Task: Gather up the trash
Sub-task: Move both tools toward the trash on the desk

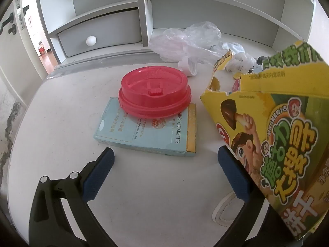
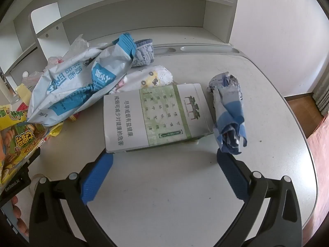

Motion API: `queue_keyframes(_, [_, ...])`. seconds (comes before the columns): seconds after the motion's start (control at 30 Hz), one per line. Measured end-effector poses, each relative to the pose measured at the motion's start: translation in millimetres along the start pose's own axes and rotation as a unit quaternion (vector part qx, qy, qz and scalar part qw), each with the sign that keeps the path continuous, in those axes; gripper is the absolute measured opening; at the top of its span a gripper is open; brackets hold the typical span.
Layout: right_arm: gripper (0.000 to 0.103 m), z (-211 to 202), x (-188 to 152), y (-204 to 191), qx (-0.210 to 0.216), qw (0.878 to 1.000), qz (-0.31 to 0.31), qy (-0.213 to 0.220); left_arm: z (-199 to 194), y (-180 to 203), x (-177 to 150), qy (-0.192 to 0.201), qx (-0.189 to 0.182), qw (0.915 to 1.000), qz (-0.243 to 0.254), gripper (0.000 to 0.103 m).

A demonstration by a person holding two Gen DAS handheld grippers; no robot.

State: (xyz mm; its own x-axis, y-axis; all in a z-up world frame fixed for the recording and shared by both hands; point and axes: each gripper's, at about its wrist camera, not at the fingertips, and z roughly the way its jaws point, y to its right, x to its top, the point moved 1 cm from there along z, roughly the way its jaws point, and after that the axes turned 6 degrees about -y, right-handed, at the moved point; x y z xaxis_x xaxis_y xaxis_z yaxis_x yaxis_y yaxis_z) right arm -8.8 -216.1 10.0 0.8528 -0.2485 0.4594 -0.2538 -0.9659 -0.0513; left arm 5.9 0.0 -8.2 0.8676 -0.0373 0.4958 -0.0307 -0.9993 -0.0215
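Trash lies scattered across our white desk [image 2: 205, 185]: a pale blue cigarette pack [image 1: 144, 131] under a red cup lid [image 1: 154, 94], a torn yellow snack box [image 1: 277, 133], a white-and-green carton [image 2: 156, 117] and a crumpled blue wrapper [image 2: 228, 111]. We hold our left gripper [image 1: 165, 154] and right gripper [image 2: 164, 161] spread wide, both empty. We judge it best to straddle one flat pack squarely across its narrow sides before squeezing

Red lid [image 1: 154, 91]; pale-blue cigarette pack [image 1: 144, 129]; yellow-green snack box [image 1: 273, 127]; blue-white wrapper [image 2: 227, 111].
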Motion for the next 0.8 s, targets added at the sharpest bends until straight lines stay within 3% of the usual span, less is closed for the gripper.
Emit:
queue_keyframes(0.47, [0.098, 0, 0, 0, 0.000, 1.000, 0.000, 0.000, -5, -1, -7, 0.002, -0.002, 1.0000, 0.004, 0.097])
queue_keyframes(0.63, [0.098, 0, 0, -1, -0.002, 1.000, 0.001, 0.001, -13, -28, -13, 0.001, -0.010, 0.9999, -0.003, 0.097])
queue_keyframes(0.8, [0.097, -9, -6, -5, 0.017, 0.999, -0.050, 0.012, -36, -65, -16, 0.028, 0.009, 0.9990, -0.033, 0.097])
